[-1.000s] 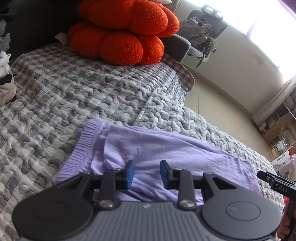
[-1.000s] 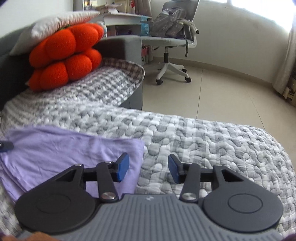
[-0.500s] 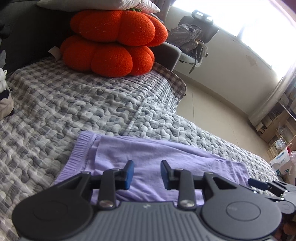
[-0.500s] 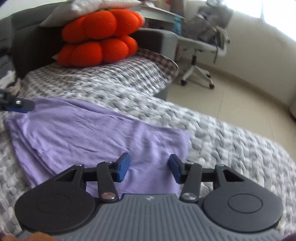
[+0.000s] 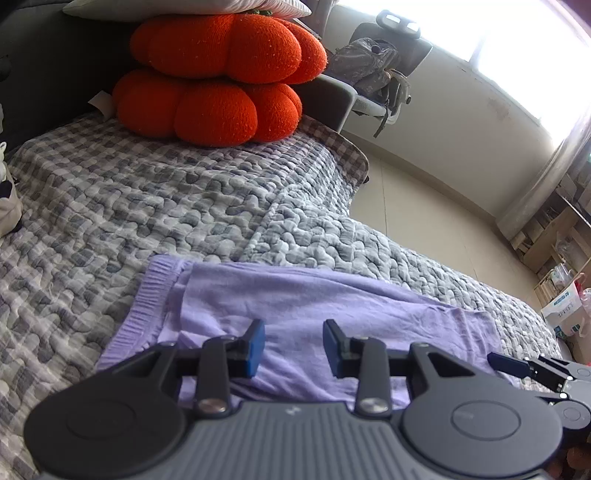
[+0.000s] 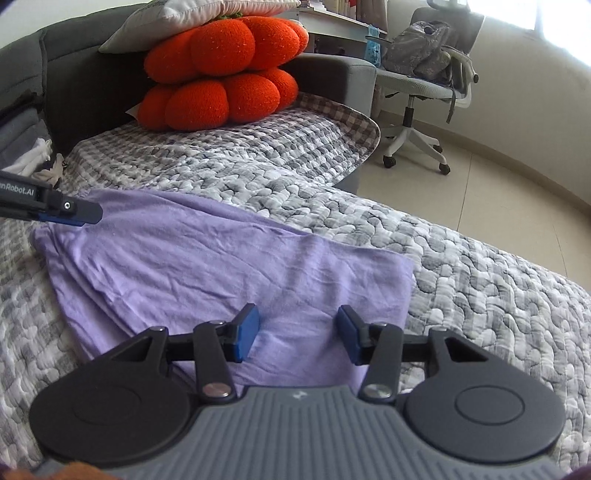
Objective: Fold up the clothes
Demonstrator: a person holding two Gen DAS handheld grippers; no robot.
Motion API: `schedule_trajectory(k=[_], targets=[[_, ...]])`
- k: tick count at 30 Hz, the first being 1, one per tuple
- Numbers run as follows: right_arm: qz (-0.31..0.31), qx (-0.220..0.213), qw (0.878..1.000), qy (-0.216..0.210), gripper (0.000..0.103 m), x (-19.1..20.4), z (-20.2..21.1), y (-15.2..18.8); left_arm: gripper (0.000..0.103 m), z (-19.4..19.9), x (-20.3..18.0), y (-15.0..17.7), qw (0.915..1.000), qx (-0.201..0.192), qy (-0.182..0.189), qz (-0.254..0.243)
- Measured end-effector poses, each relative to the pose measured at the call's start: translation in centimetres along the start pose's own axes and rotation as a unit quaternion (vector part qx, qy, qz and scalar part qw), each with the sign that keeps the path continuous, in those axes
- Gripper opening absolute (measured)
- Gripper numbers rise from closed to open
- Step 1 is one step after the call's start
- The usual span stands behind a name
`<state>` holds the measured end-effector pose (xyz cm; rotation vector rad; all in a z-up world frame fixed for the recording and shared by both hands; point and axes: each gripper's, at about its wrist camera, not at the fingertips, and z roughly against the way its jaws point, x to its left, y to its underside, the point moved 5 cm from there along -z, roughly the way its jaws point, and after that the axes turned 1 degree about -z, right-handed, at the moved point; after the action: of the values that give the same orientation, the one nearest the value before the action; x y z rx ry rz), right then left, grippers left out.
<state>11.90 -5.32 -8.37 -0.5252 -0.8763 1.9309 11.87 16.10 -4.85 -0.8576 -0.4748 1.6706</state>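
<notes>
A lilac garment (image 5: 295, 295) lies folded flat on the grey quilted bed cover (image 5: 129, 206), its ribbed band at the left. My left gripper (image 5: 293, 343) hovers over its near left part; the jaws are opening, with nothing between the blue pads. In the right wrist view the same garment (image 6: 207, 258) spreads leftward, and my right gripper (image 6: 297, 328) stands open just above its near right part, pads clear of the cloth. The left gripper's fingers (image 6: 74, 214) show at the garment's far left corner. The right gripper's fingers (image 5: 509, 363) show at its right end.
Two stacked orange pumpkin cushions (image 6: 221, 74) under a white pillow (image 6: 192, 18) sit at the head of the bed. An office chair (image 6: 424, 85) with a bag stands on the tiled floor (image 6: 498, 192) past the bed's edge. Loose clothes (image 6: 33, 158) lie at far left.
My right gripper has swung left, from the garment's right edge to over its right part. The left gripper has stayed over the left part, its jaws a little wider.
</notes>
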Motion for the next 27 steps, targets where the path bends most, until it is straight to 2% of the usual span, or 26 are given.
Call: schedule_trajectory(k=[13,27], targets=[[-0.001,0.0,1.0,-0.004,0.053,0.2,0.0,0.1,0.035,0.6,-0.6,-0.1,0.9999,-0.013,0.012,-0.001],[0.005,-0.004,1.0,-0.014,0.054,0.7,0.1,0.3,0.036,0.5,-2.8,0.3,0.9994,-0.017,0.021,-0.02]])
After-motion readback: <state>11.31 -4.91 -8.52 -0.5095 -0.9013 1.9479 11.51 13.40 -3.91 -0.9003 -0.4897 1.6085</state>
